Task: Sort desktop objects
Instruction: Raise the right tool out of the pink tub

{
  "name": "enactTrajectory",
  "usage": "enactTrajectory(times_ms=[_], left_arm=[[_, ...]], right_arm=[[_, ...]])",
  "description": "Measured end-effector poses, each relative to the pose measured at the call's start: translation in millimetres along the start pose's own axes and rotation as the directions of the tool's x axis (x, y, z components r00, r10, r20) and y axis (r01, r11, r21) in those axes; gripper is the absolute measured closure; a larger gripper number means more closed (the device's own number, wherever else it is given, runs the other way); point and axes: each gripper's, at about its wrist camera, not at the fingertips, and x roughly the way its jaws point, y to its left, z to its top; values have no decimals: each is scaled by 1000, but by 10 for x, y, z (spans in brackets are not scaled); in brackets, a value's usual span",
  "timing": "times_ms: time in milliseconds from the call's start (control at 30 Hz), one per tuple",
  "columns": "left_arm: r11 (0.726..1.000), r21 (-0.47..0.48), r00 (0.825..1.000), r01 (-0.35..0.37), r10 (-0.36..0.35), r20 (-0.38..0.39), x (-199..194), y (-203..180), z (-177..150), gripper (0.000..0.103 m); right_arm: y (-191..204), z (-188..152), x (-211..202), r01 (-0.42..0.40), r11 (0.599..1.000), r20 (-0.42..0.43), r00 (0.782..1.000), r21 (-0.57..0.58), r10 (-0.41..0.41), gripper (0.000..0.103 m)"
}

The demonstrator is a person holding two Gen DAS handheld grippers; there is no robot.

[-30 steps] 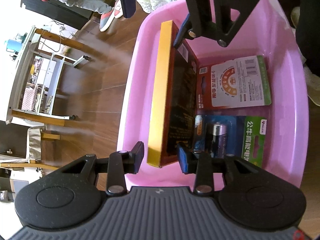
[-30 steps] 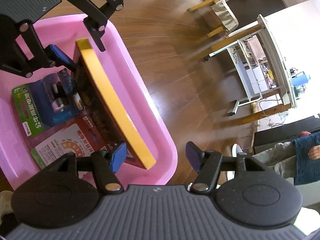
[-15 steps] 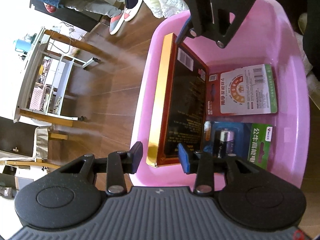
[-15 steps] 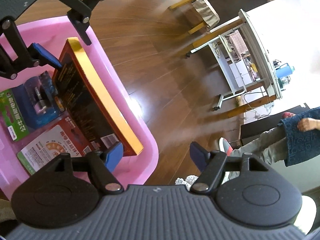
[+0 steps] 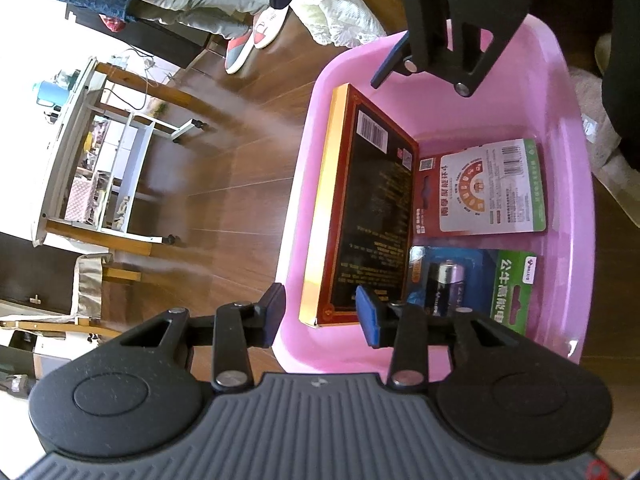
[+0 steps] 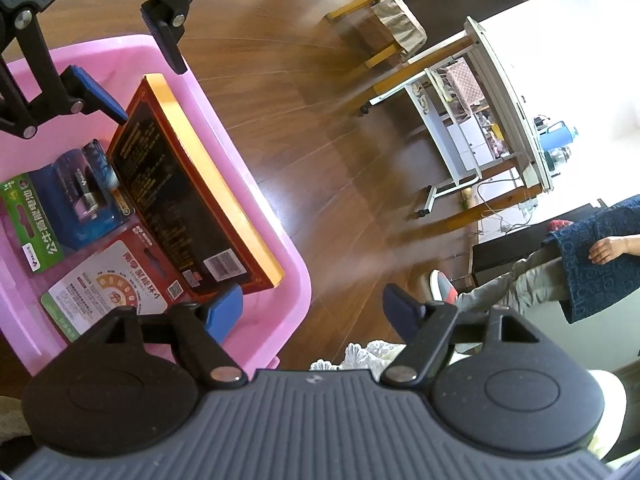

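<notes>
Box [image 5: 360, 216] leans on edge against the pink bin's [image 5: 576, 184] nine o'clock wall, hiding part of two cards. Left claw [image 5: 320, 314] and right claw [image 6: 314, 308] both released. Wooden floor [image 5: 240, 184], desk [image 5: 76, 152] at nine.

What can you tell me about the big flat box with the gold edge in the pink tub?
The flat box is a thin cardboard-looking rectangle with a dark printed face, red border, white barcode and gold side. It leans tilted against one wall of the pink tub, its lower edge beside the battery pack and card pack. Neither gripper holds it.
</notes>
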Motion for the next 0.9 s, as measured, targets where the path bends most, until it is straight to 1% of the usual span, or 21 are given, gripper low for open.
enactTrajectory(times_ms=[133, 167, 233, 467, 533, 667, 700, 733, 800, 867, 900], left_arm=[[1000, 5, 1000, 7, -7, -3, -27, -13, 23, 56], [1000, 7, 1000, 7, -7, -5, -31, -15, 29, 55], [1000, 11, 1000, 9, -9, -7, -47, -19, 37, 50], [1000, 20, 1000, 21, -21, -1, -133, -34, 89, 47], [999, 19, 1000, 27, -27, 4, -164, -32, 111, 43], [999, 21, 999, 36, -36, 8, -230, -23, 164, 38], [999, 24, 999, 38, -38, 8, -247, -25, 177, 35], [999, 27, 999, 42, -42, 8, -263, -28, 191, 33], [998, 31, 999, 49, -49, 10, -297, -33, 211, 33], [998, 38, 999, 48, -48, 9, -329, -40, 231, 30], [998, 43, 999, 46, -47, 9, -347, -41, 240, 24]], right_arm=[[12, -45, -61, -5, 1000, 0, 1000, 6, 5, 29], [14, -56, -79, -5, 1000, 0, 1000, 9, 5, 29], [15, -76, -115, -5, 1000, -1, 1000, 18, 5, 29], [15, -150, -242, -4, 999, -7, 1000, 52, 4, 28], [11, -185, -273, 1, 998, -15, 1000, 63, 0, 28], [-25, -240, -344, 7, 995, -24, 1000, 99, -5, 28], [-40, -246, -363, 7, 994, -24, 1000, 112, -4, 27], [-58, -251, -384, 4, 992, -24, 1000, 128, -1, 27], [-103, -255, -431, -7, 986, -22, 1000, 169, 10, 27], [-149, -253, -485, -15, 977, -21, 1000, 215, 20, 26], [-171, -254, -512, -19, 971, -21, 999, 237, 24, 25]])
